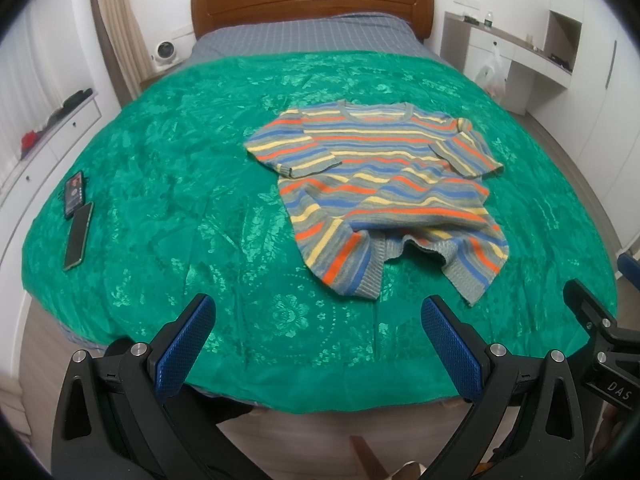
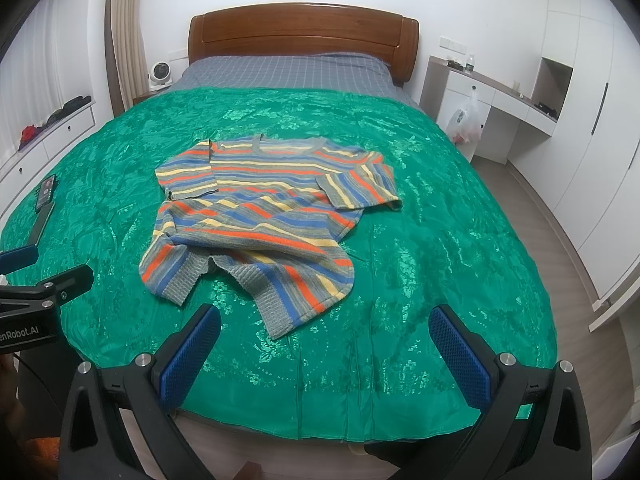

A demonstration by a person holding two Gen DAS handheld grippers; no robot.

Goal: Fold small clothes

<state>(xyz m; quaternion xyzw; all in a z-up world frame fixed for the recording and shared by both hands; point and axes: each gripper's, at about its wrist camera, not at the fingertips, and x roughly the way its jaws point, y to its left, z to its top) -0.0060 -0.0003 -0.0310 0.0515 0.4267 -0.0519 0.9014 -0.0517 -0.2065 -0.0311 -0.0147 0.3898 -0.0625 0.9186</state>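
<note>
A small striped sweater [image 1: 384, 184], grey with orange, blue and yellow bands, lies on a green bedspread [image 1: 180, 184]. Both sleeves are folded in over the chest and the bottom hem is bunched and curled toward me. It also shows in the right wrist view [image 2: 264, 216]. My left gripper [image 1: 318, 320] is open and empty above the bed's near edge, short of the hem. My right gripper [image 2: 324, 332] is open and empty, also just short of the hem. The right gripper's finger shows at the left view's right edge [image 1: 592, 312].
Two phones [image 1: 76, 216] lie on the bedspread's left side. A wooden headboard [image 1: 312, 0] stands at the far end. White drawers [image 1: 48, 140] run along the left, a desk with a plastic bag [image 2: 466, 120] and wardrobes on the right. Floor lies below the bed's near edge.
</note>
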